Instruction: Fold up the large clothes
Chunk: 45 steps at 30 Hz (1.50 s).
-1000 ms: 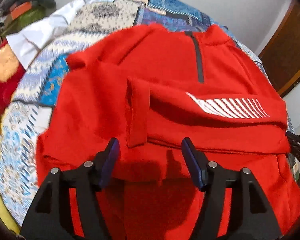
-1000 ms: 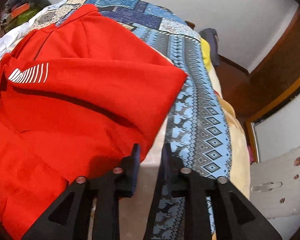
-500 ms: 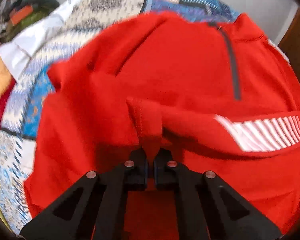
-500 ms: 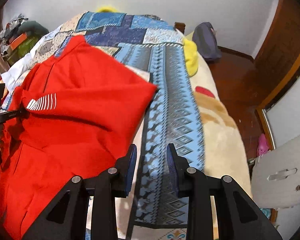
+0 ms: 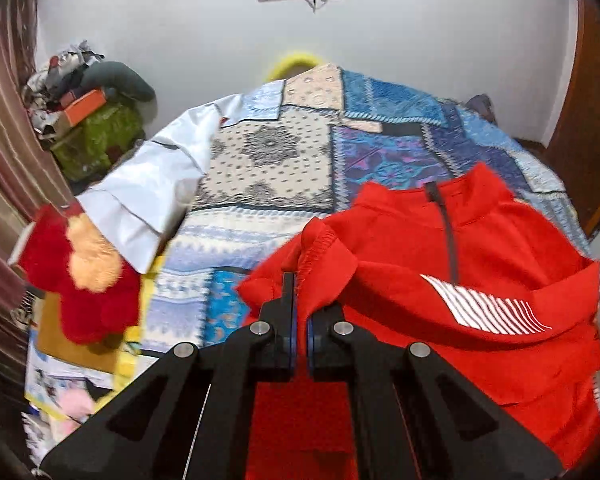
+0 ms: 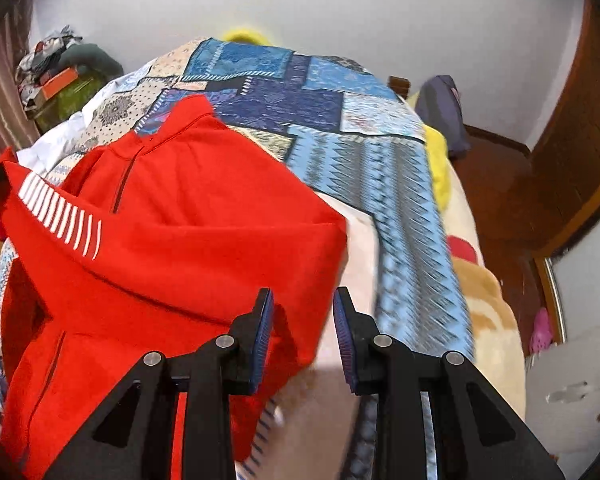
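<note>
While the left gripper (image 5: 299,316) squeezes tight on a stitched hem of the red top (image 5: 480,264), the soft cloth bunches up in a fold between its black fingers. That top lies on the bed, spread over a patchwork bedspread (image 5: 300,152) made of blue, cream and purple squares with dots and zigzags. It has a stand-up collar, a short dark zip (image 5: 446,224) down the front, and a patch of slanted white stripes (image 5: 488,306) on a sleeve folded across the chest.

From the right side, the right gripper (image 6: 303,336) hangs over the edge of the red top with its jaws a little apart. Nothing is pinched between its blue ribbed pads (image 6: 262,336); the cloth lies below them. Beside the top runs a long light-blue strip with diamond shapes.

A smooth white cloth (image 5: 148,196) lies bent at the bed's left side. Near it sits a fuzzy red and tan plush toy (image 5: 80,276). Far back by the plain white wall is a messy pile of bags and clothes (image 5: 84,104)
</note>
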Each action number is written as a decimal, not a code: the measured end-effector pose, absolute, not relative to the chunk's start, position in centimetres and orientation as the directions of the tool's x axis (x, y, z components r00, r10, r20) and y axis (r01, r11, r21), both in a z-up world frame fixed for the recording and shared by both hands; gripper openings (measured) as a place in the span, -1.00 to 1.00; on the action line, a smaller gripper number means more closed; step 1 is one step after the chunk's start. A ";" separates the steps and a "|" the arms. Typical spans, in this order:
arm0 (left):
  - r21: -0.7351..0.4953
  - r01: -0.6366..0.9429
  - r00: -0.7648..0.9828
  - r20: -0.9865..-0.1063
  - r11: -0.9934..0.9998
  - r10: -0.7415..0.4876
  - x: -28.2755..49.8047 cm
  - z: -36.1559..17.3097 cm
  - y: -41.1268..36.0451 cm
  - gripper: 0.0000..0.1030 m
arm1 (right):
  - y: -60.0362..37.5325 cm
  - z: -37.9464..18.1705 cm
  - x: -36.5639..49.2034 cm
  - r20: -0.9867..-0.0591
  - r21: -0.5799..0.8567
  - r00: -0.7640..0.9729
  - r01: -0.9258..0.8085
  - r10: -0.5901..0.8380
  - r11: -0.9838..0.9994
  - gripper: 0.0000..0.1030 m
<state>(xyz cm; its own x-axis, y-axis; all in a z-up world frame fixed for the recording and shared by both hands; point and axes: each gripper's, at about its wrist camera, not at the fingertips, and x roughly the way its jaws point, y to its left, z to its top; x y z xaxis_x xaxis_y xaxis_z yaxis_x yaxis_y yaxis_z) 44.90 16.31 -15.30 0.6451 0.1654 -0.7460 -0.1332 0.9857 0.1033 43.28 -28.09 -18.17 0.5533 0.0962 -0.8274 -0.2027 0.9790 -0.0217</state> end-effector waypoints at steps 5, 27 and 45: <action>0.112 -0.194 0.543 -0.815 0.975 0.202 44.9 -19.8 20.2 -0.93 | -24.7 -22.5 46.2 -0.872 -0.138 0.490 -0.250 0.002 0.958 -0.48; 0.192 -0.071 0.509 -0.837 0.979 0.201 40.6 -23.9 18.6 0.67 | -24.2 -19.7 43.7 -0.822 -0.086 0.556 -0.336 0.123 0.938 0.93; 0.317 0.006 0.428 -0.858 0.948 0.284 37.6 -28.4 15.8 0.70 | -25.9 -21.4 40.1 -0.904 -0.030 0.409 -0.355 0.126 0.935 0.93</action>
